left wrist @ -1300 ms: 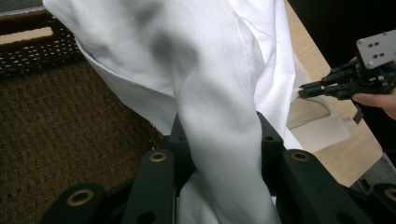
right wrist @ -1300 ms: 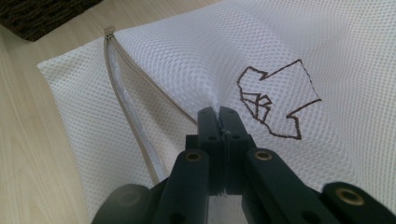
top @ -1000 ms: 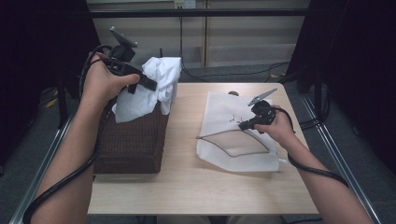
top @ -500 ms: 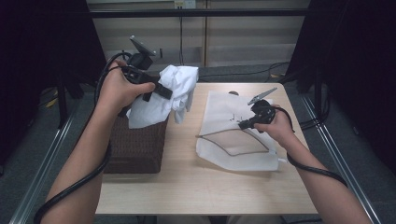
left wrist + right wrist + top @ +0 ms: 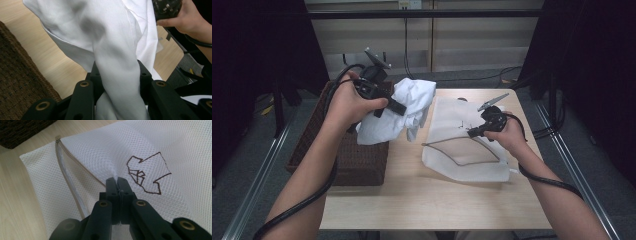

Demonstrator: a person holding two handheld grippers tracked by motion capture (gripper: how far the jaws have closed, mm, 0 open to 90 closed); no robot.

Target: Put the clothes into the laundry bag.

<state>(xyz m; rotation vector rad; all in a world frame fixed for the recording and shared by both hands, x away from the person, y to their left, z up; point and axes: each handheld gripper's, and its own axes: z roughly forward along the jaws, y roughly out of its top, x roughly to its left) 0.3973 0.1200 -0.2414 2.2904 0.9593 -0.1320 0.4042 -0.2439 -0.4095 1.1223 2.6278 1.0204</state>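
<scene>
Hand-held gripper [image 5: 117,75] clamped on white cloth [image 5: 105,37]

A lab-like recording bay: a bare wooden desk [image 5: 432,200] stands between black curtains [image 5: 597,75], with cables [image 5: 512,72] across the floor and metal rails [image 5: 569,170] alongside.

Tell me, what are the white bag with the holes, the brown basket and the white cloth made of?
The white bag looks like thin synthetic mesh: tiny regular holes, with a zipper along its opening. The brown basket looks like woven wicker or rattan, dark and matte, with braided strands. The white cloth looks like soft, smooth woven fabric, maybe cotton; it drapes in loose folds.
</scene>
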